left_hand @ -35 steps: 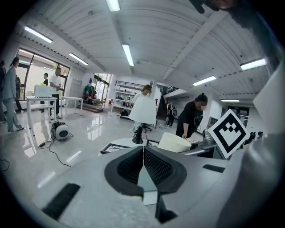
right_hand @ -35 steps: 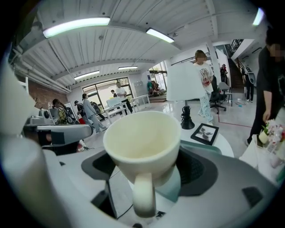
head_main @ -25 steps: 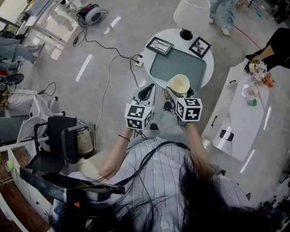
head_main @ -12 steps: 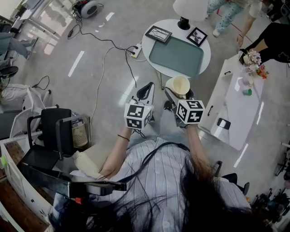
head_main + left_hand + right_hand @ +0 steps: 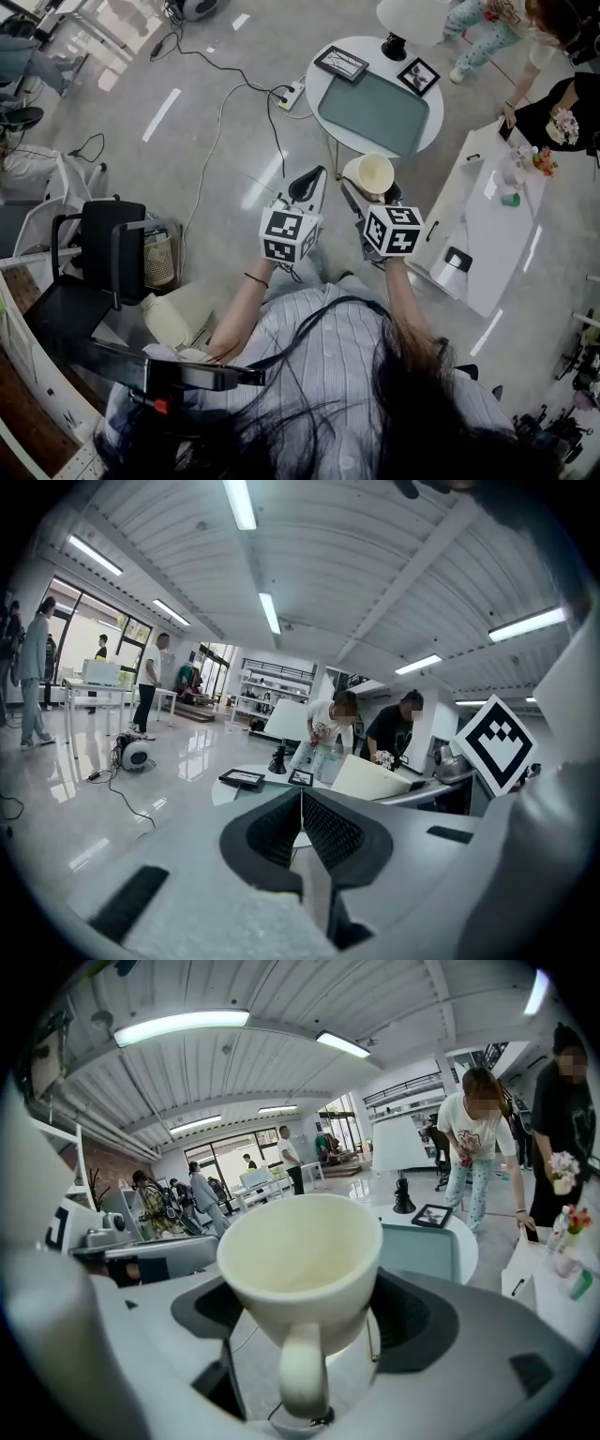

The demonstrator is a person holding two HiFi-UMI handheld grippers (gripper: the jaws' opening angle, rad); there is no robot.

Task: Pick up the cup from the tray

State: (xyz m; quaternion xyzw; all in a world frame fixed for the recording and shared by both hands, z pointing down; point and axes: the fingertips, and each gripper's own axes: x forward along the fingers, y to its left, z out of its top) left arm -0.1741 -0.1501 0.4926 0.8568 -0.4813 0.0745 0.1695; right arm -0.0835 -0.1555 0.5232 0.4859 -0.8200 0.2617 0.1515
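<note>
One cup (image 5: 300,1269), cream, pinched by its body between the jaws of the right gripper (image 5: 373,192). It sits at the head view's center, in the air, well apart from the green tray (image 5: 375,112) at upper right, which is bare. Left gripper (image 5: 302,829): jaws pressed together, nothing between. Pickup looks complete; no step appears left.

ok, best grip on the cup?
Across the cup body, below the rim, one jaw on each side, coming from the handle side. It's upright, and the handle points back between the jaws, leaving the round walls free. The right gripper holds it so.
</note>
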